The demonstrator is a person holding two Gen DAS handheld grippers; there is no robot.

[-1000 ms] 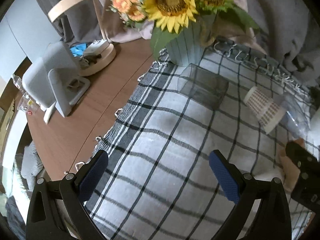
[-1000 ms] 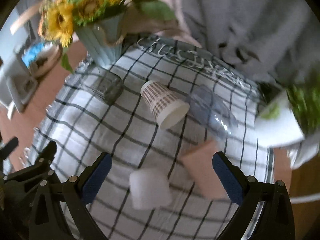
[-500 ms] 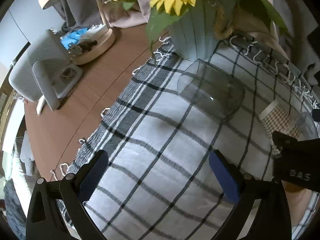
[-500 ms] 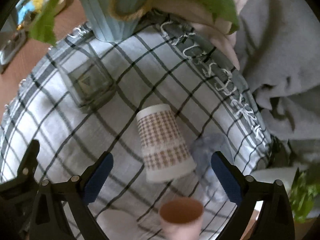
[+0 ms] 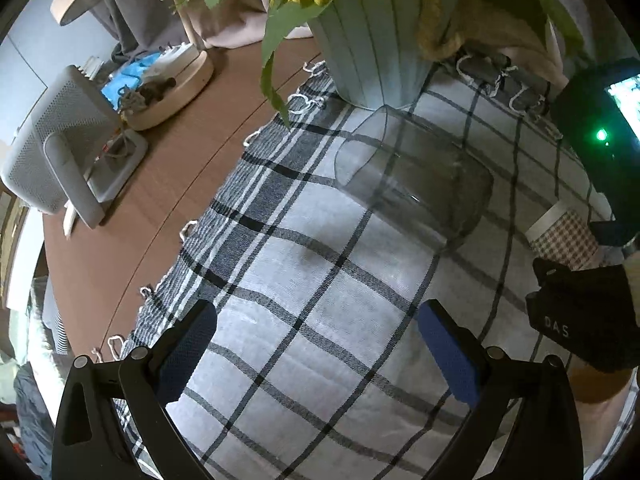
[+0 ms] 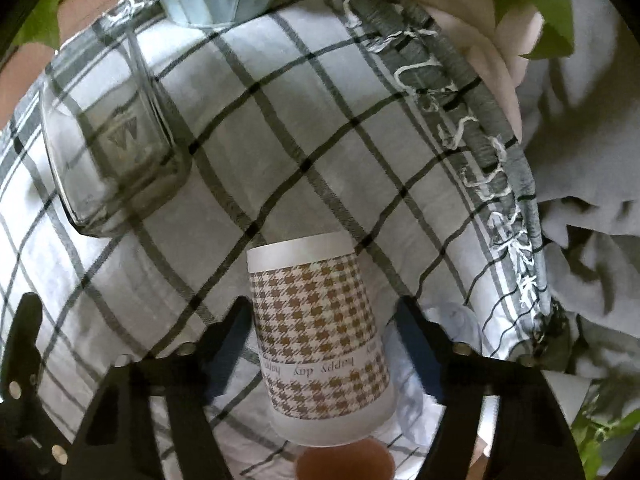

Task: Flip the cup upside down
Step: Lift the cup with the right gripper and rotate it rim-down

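A paper cup (image 6: 320,340) with a brown houndstooth print lies on its side on the checked cloth (image 6: 304,128). Its base points away from me and its wide mouth toward the camera. My right gripper (image 6: 324,320) is open, with one finger on each side of the cup and a small gap on each side. The cup also shows at the right edge of the left wrist view (image 5: 560,236), partly hidden by the right gripper's black body. My left gripper (image 5: 320,344) is open and empty above the cloth.
A clear square glass (image 6: 108,160) lies on the cloth left of the cup, also in the left wrist view (image 5: 416,176). A pale blue vase (image 5: 372,40) with sunflowers stands behind it. A brown cup (image 6: 344,460) sits below the paper cup. A wooden tray (image 5: 172,92) is far left.
My right gripper has moved forward and down until its open fingers stand on either side of the paper cup. My left gripper has moved closer to the clear glass and the vase.
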